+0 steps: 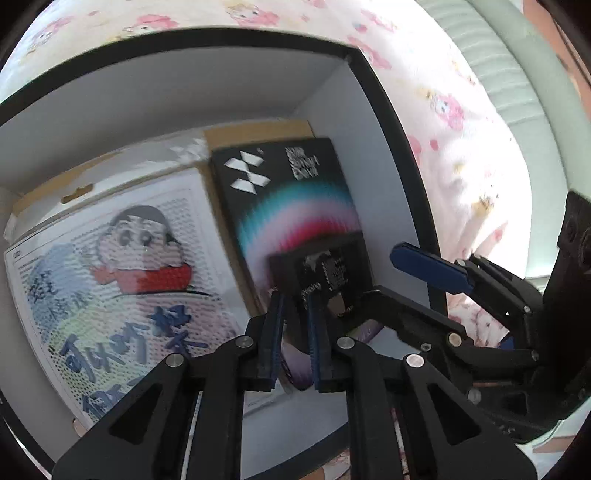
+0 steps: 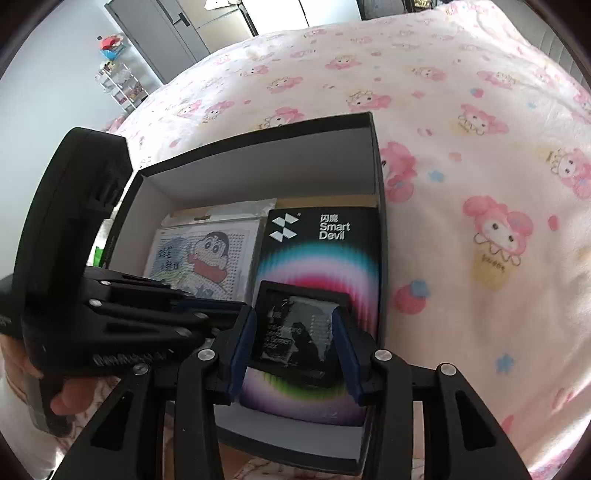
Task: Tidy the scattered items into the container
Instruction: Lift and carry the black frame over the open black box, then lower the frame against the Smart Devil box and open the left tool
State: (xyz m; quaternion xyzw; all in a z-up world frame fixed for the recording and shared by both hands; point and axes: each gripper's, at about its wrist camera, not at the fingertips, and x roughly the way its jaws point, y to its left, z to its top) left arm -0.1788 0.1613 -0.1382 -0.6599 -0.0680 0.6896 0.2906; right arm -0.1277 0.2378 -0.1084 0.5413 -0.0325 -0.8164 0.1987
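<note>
A black container (image 2: pixel 380 184) with white inner walls lies open on the bed. Inside it, a cartoon bead-board pack (image 2: pixel 199 258) lies flat on the left and a black Smart Devil box (image 2: pixel 317 254) on the right. Just over that box is a small flat black packet (image 2: pixel 291 343). My right gripper (image 2: pixel 294 317) is shut on its two sides with the blue pads. My left gripper (image 2: pixel 236 306) comes in from the left. In the left wrist view, the left gripper (image 1: pixel 295 306) pinches the near corner of the packet (image 1: pixel 325 266), fingers almost together. The right gripper (image 1: pixel 384 277) enters from the right.
The container rim (image 1: pixel 388 110) stands high around the items. A pink cartoon-print bedsheet (image 2: pixel 480 184) surrounds it. A pale green ribbed headboard (image 1: pixel 517 74) is on the right. A wire shelf rack (image 2: pixel 118 81) and grey doors (image 2: pixel 177 33) stand beyond the bed. A person's finger (image 2: pixel 70 398) holds the left gripper.
</note>
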